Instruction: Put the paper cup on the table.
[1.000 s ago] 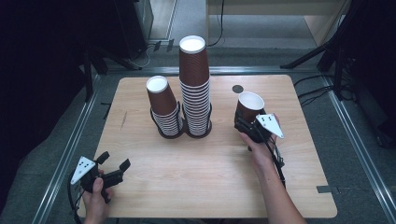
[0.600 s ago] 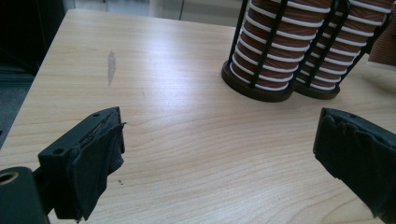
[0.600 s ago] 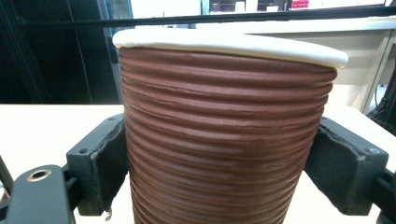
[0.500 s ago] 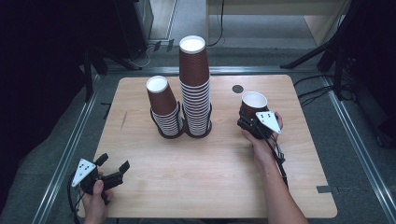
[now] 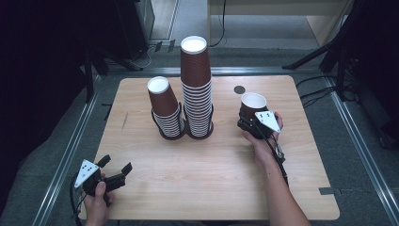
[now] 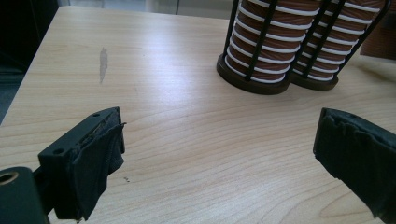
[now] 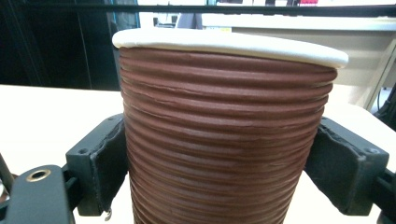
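A single ribbed brown paper cup (image 5: 253, 104) is pinched between the jaws of the right hand-held gripper (image 5: 251, 123), upright at the right side of the desk (image 5: 216, 183). The left hand-held gripper (image 5: 113, 173) is held spread and empty near the front left corner. Probably the cup is being carried or placed; next, a steady move is needed, perhaps toward the two cup stacks (image 5: 188, 101).

text: none legible | labels: none | brands: none | numbers: none

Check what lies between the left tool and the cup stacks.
Bare tabletop: the left tool, open, looks across plain wood to the cup stacks in the left gripper view. The high view agrees.
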`<act>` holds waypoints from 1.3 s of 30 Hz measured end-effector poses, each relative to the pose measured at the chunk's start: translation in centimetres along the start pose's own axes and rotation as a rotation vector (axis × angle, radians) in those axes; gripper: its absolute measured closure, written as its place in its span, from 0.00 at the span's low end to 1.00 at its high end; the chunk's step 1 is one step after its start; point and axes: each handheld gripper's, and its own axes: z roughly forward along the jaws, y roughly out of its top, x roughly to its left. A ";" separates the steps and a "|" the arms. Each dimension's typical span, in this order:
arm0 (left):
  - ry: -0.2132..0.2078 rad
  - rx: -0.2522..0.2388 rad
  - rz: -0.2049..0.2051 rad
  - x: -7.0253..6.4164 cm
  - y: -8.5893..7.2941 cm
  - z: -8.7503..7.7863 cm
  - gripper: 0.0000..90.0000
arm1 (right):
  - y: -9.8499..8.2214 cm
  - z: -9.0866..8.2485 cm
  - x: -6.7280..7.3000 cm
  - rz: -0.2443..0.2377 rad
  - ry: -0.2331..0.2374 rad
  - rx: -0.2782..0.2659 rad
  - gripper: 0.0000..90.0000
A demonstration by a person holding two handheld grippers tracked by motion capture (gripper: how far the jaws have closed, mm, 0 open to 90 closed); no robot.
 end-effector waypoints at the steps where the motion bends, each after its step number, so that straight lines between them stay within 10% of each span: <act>1: -0.001 0.001 0.000 0.0 0.0 0.0 0.02 | -0.1 0.0 -0.1 -0.002 -0.001 0.005 0.15; 39: -0.007 0.005 0.002 0.0 0.0 0.0 0.02 | -0.8 -1.3 -0.2 -0.066 0.042 0.112 0.00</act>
